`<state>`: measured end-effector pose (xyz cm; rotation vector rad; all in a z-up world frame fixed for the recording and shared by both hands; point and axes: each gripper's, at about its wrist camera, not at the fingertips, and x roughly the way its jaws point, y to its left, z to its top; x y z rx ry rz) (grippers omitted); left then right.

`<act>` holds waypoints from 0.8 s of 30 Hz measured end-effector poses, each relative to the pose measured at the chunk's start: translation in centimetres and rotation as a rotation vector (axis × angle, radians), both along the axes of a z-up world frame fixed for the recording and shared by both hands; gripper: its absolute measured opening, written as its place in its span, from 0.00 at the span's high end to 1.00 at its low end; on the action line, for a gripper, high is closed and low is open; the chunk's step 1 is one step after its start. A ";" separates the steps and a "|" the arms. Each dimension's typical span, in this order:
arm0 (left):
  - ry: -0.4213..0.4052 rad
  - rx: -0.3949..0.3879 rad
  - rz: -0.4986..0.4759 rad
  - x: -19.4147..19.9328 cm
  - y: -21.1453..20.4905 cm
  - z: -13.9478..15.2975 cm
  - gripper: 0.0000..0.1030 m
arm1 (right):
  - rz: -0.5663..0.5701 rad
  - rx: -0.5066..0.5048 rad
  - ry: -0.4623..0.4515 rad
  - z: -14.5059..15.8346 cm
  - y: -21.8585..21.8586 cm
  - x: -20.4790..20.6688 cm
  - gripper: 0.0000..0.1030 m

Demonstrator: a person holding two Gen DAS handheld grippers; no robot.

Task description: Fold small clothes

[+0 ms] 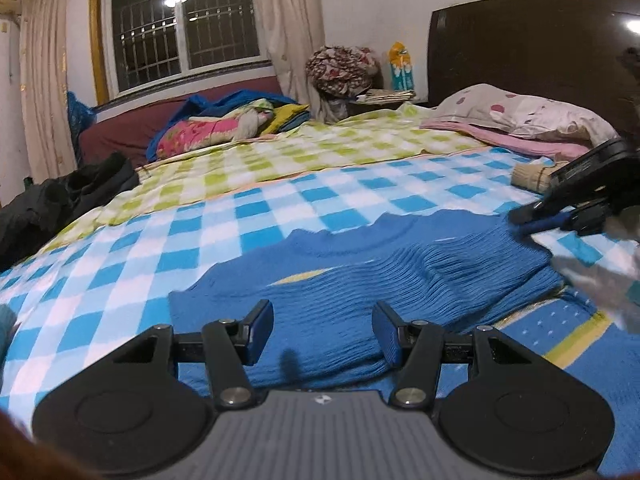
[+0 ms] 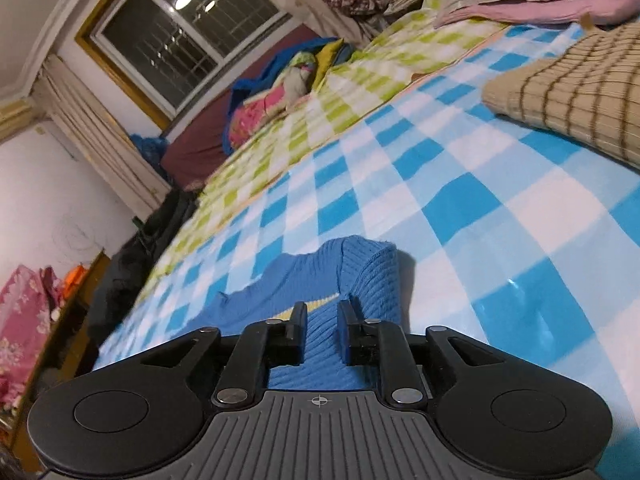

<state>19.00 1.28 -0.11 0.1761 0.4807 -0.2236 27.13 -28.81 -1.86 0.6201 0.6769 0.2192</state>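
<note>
A small blue ribbed knit sweater lies on the blue-and-white checked bed cover, partly folded, with a yellow patch showing. My left gripper is open, its fingers just above the sweater's near edge, empty. My right gripper has its jaws narrowly apart with a fold of the sweater between them; whether they pinch it I cannot tell. The sweater's sleeve end stands up just ahead of the right fingers. The right gripper also shows in the left wrist view at the sweater's far right edge.
A tan checked cushion lies on the bed to the right. Pillows sit by the dark headboard. A green checked sheet covers the far half. Dark clothes lie at the bed's left edge.
</note>
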 end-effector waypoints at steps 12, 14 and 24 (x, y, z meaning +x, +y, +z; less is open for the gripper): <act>0.029 0.026 -0.032 0.3 -1.2 -1.2 0.42 | 0.188 -0.117 -0.106 0.5 2.9 -1.1 0.81; 0.034 0.031 -0.035 0.4 -1.3 -1.3 0.42 | 0.237 -0.149 -0.146 0.8 3.8 -1.6 0.81; 0.009 -0.064 -0.099 1.5 -3.5 -0.1 0.41 | 0.080 -0.112 -0.086 0.0 0.2 -0.3 0.80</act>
